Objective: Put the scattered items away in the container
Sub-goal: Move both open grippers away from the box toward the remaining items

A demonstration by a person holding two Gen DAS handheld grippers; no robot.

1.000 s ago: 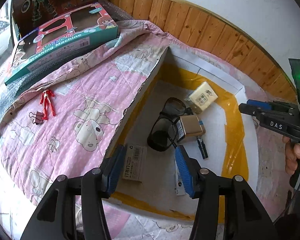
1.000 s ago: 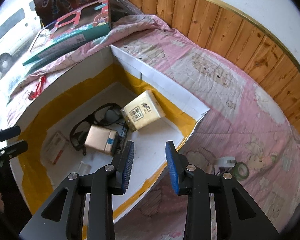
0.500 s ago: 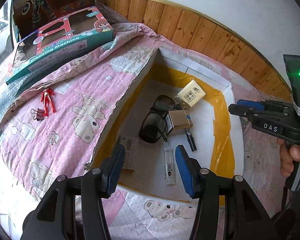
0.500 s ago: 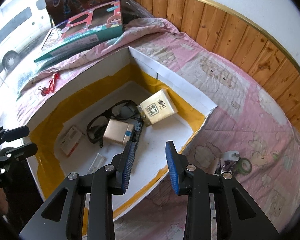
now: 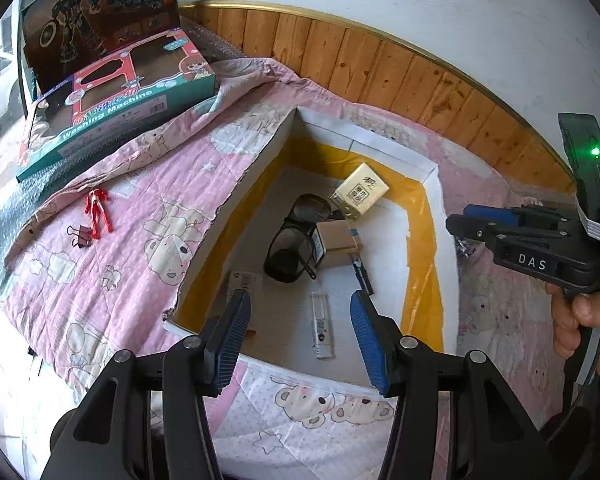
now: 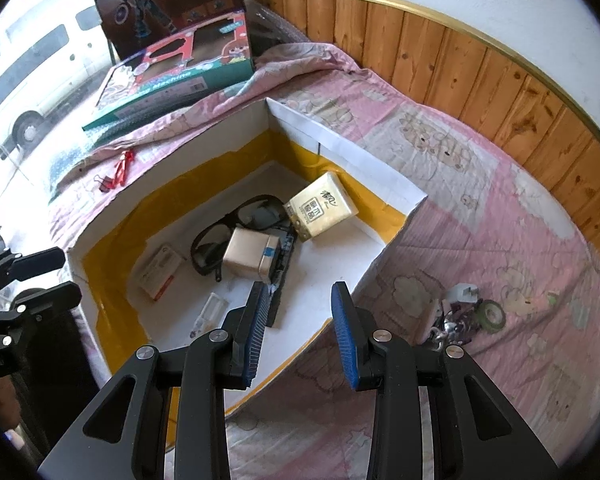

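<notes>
hovering both grippers, left gripper and right gripper, parted and empty, over the white yellow-lined cardboard box, ideally heading leftward for the small red toy figure.

Toy boxes, wood-panelled wall

The toy box reads "Washing Machine", and the right gripper's black body reads "DAS".

Pink quilt bears box, figurine, clip
</notes>
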